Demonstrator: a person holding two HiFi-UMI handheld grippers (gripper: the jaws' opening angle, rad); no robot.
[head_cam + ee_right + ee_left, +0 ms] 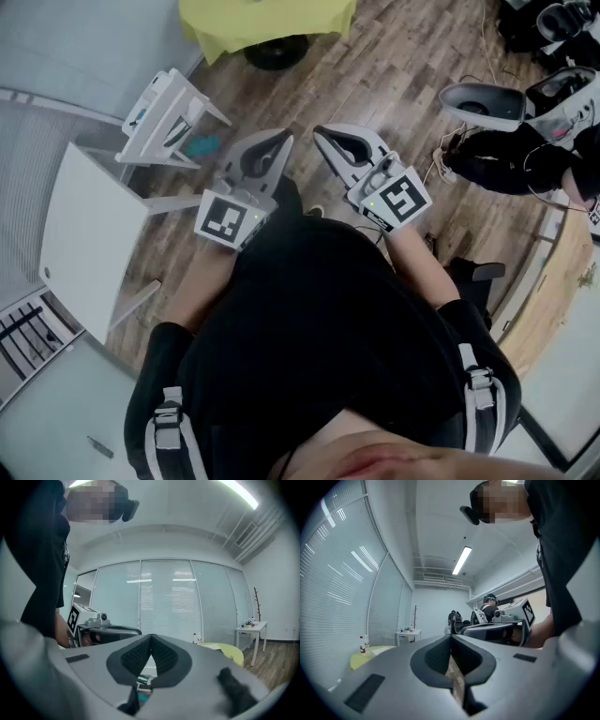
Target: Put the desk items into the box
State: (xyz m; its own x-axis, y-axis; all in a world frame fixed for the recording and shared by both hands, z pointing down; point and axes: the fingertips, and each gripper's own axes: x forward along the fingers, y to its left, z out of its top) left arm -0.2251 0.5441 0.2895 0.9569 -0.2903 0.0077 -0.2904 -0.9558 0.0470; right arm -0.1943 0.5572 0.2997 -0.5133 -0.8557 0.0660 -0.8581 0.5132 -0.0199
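Observation:
Both grippers are held up in front of the person's black shirt and point out over the wooden floor. In the head view my left gripper [283, 139] has its jaws together with nothing between them. My right gripper [320, 132], just to its right, is also shut and empty. The left gripper view looks level across the room, with the jaw tips [451, 637] meeting and the right gripper [501, 624] alongside. The right gripper view shows its tips [151, 637] closed and the left gripper [101, 628] beside it. No box or desk items show in any view.
A white table [84, 234] stands at the left, with a small white rack [164, 117] and a teal object [202, 145] on the floor beyond it. A round yellow table [267, 19] lies ahead. Another person [506, 155] with gear sits at the right.

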